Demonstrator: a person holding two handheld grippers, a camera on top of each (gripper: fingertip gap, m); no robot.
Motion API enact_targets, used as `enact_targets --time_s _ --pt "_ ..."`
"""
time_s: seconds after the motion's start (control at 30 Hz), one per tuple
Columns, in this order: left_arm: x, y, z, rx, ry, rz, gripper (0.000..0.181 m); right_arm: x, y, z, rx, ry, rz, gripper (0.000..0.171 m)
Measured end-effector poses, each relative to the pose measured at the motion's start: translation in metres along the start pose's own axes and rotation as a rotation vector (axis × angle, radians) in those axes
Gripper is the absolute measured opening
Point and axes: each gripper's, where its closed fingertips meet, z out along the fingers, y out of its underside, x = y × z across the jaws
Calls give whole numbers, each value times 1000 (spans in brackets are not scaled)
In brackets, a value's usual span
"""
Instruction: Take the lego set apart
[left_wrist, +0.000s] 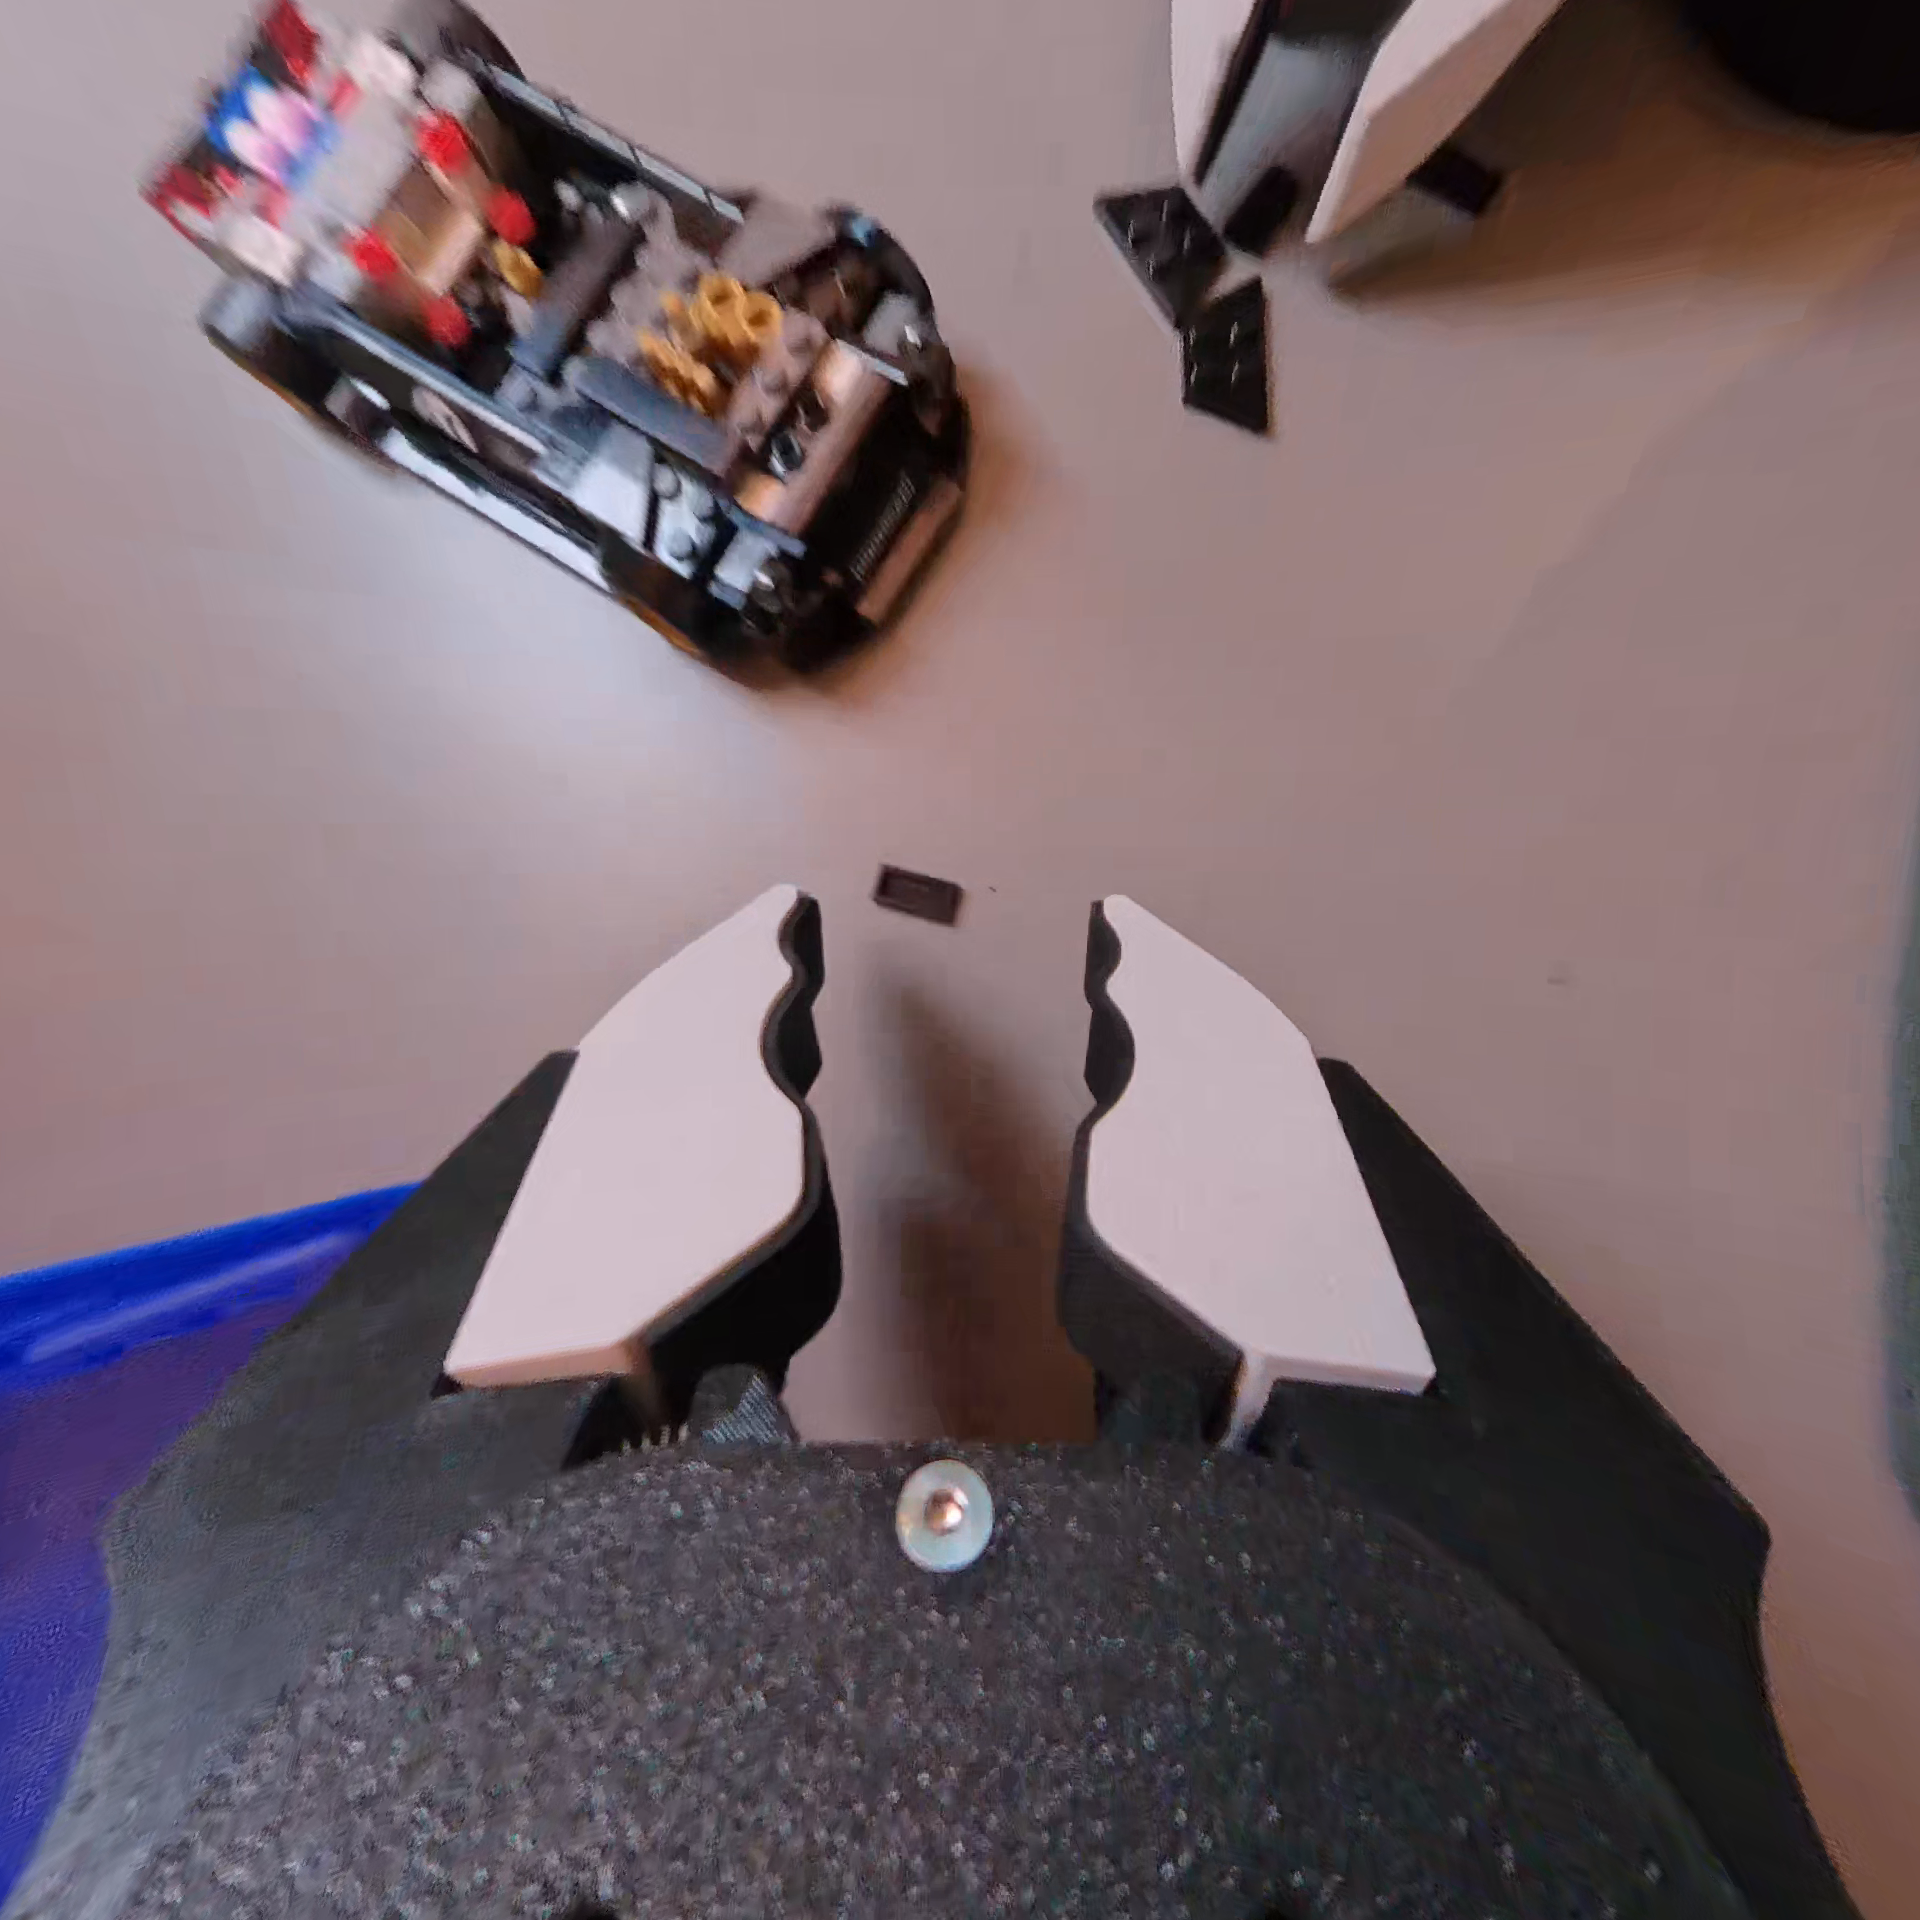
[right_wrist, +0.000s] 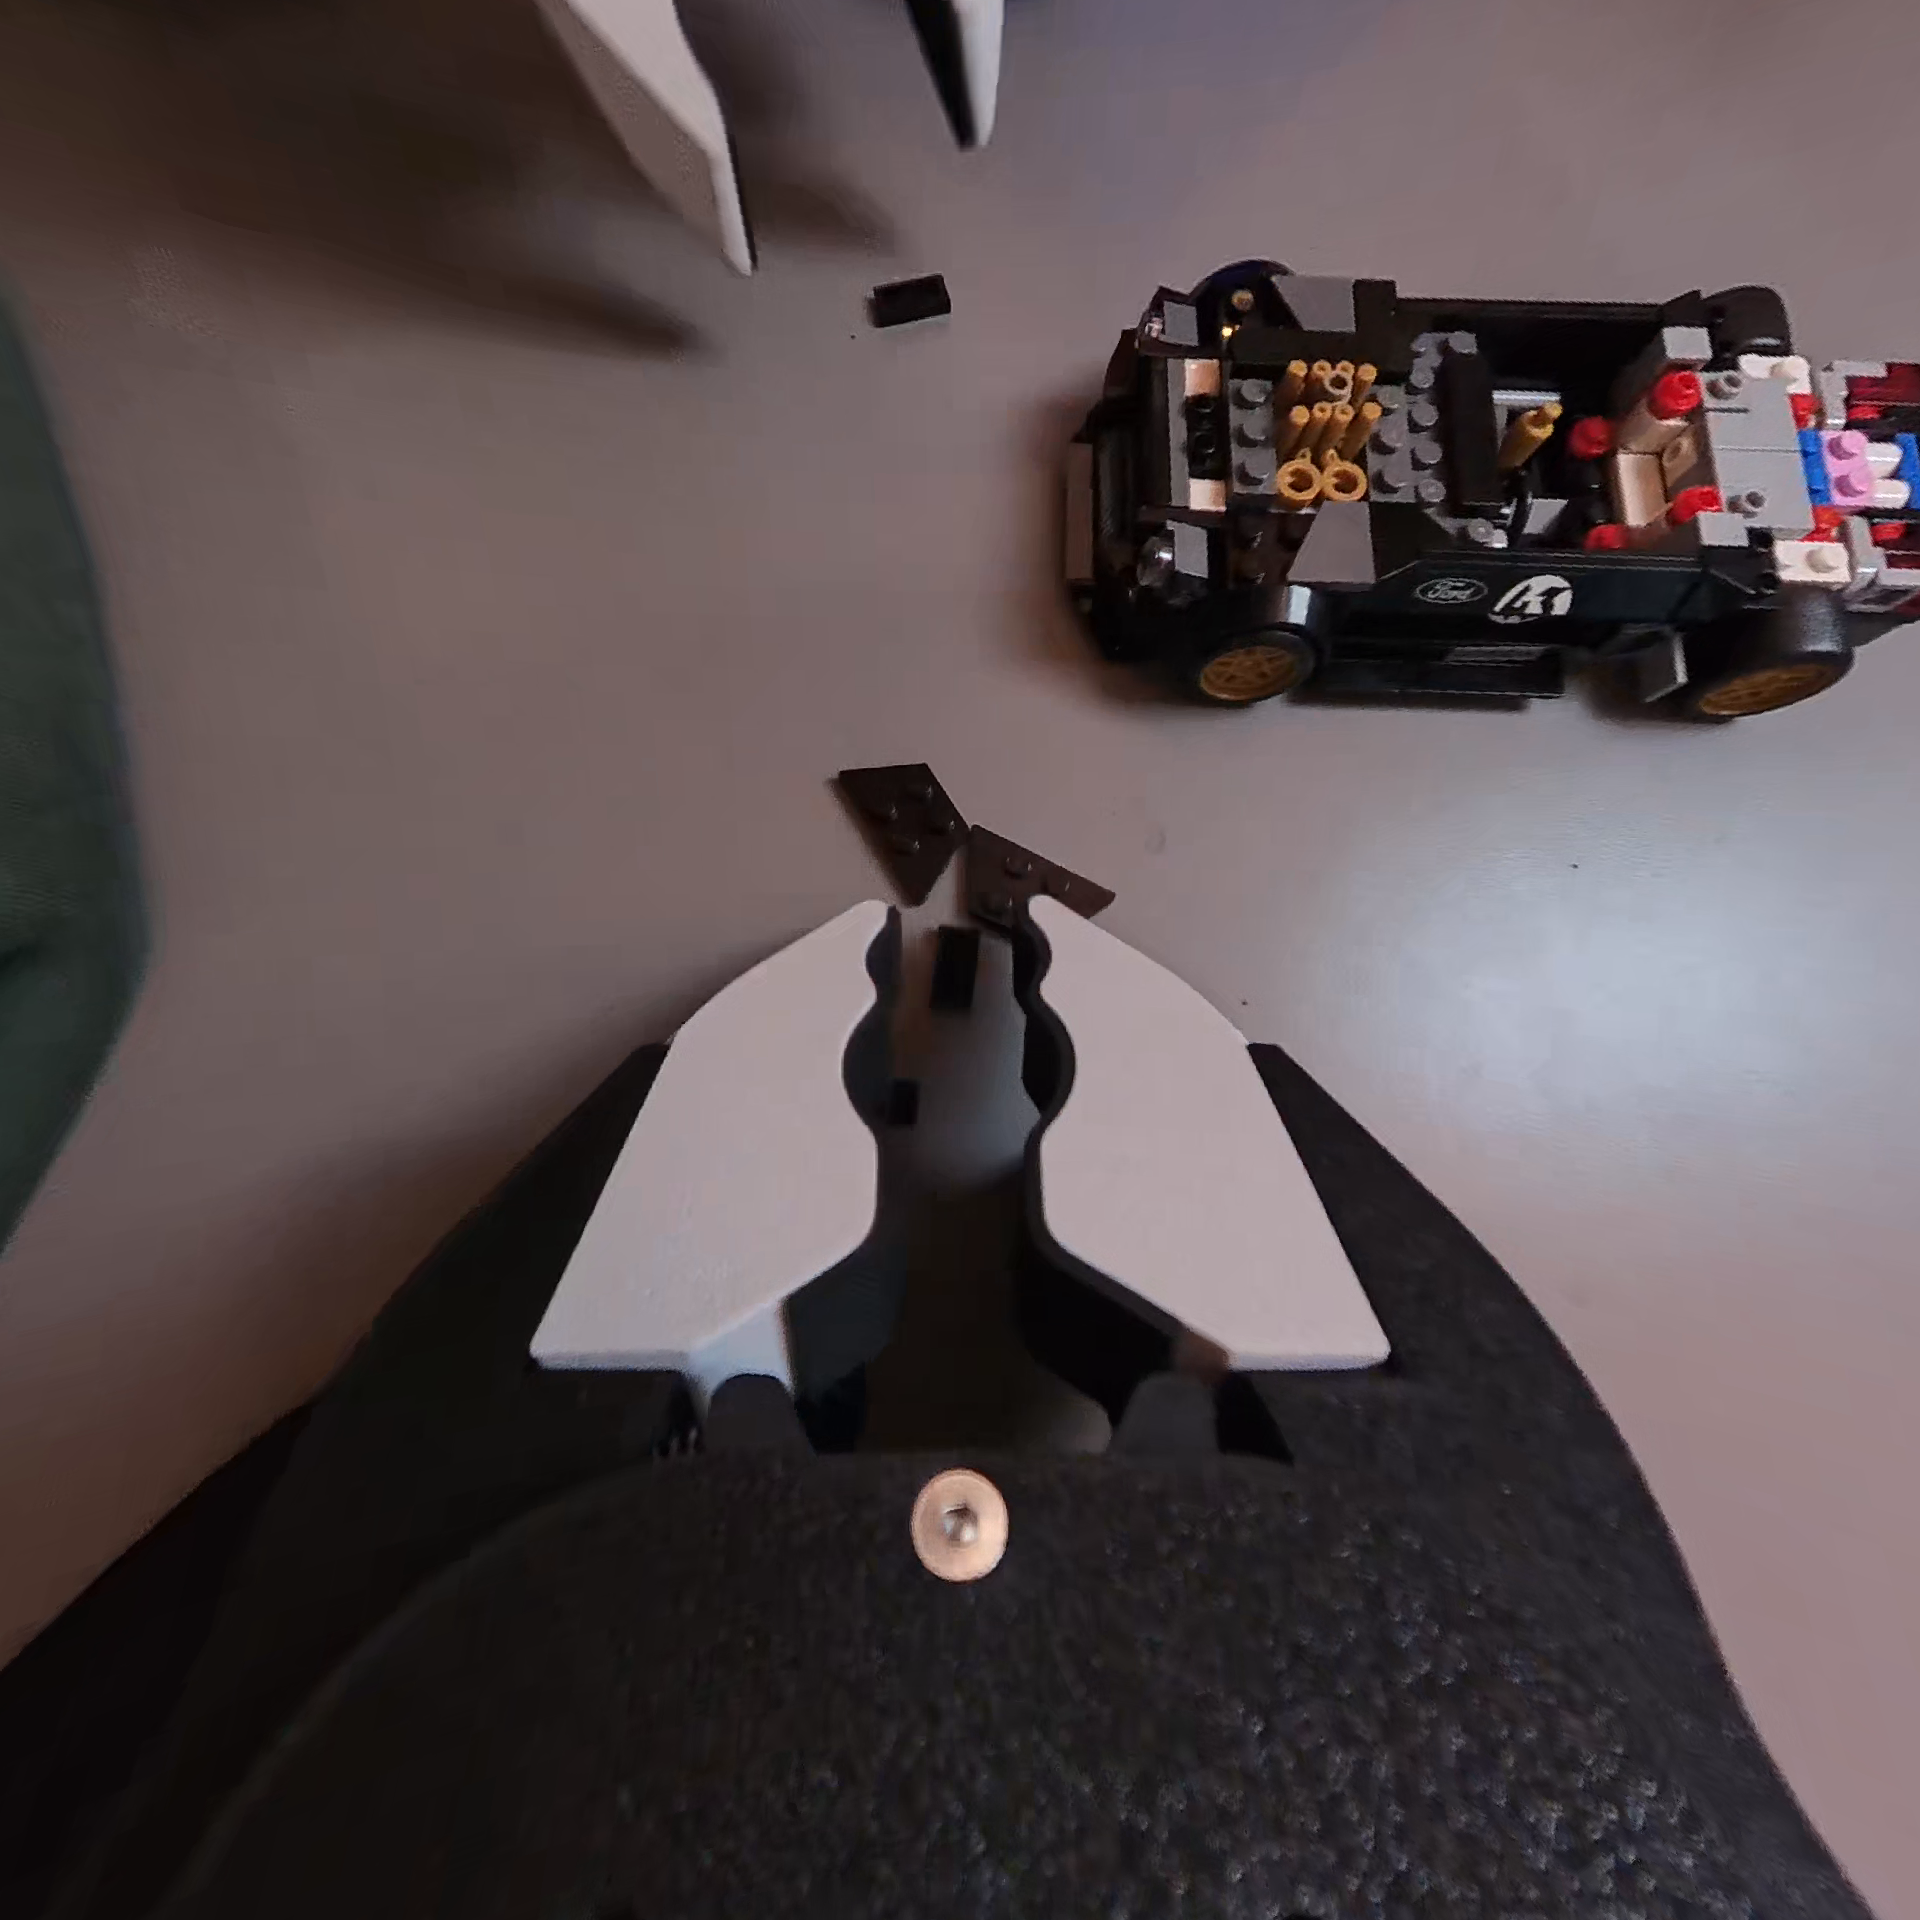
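Risk first: right gripper (right_wrist: 961, 914) sits low over 2 black wedge plates (right_wrist: 914, 831) on the grey table (right_wrist: 416, 623), fingers narrowed to a small gap around a pale piece with dark bits, with 1 wedge plate touching its tips. Whether the fingers actually pinch that piece cannot be told; the plates look loosely joined at the tips, so a lift could shed 1 plate or skid both across the table.

Left gripper (left_wrist: 951, 914) is spread wide and empty, with a small black tile (left_wrist: 920, 896) lying just ahead of its tips. Tile is flat and thin, so closing on it likely slides it away or snaps it out sideways.

Lego car (right_wrist: 1455, 488) stands on its wheels, well apart from both grippers, roof off, gold pipes and red studs exposed. Nobody is bracing it, so pulling a piece 1-handed would probably drag the whole car or tip it. Left view is motion-blurred around the car, so aiming from it is poor.

Blue bin (left_wrist: 156, 1330) shows at the left view's edge.

Writing: car's side panel carries an oval badge and a round number mark; not transcribed.
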Motion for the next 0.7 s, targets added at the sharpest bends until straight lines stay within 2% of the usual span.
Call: enact_targets --time_s 0.1,0.2,0.53,0.6,0.7 --pt "3 5 12 5 -13 -26 48 2 -9 -4 54 7 15 23" --pt "5 0 17 28 11 -72 40 9 -16 -14 109 59 23 23" --pt "1 3 16 18 8 -154 26 11 -24 -30 228 162 51 16" --pt "3 2 17 28 17 -163 17 13 -23 -31 239 171 69 15" --pt "3 1 17 25 7 -154 16 15 -23 -30 250 167 91 14"
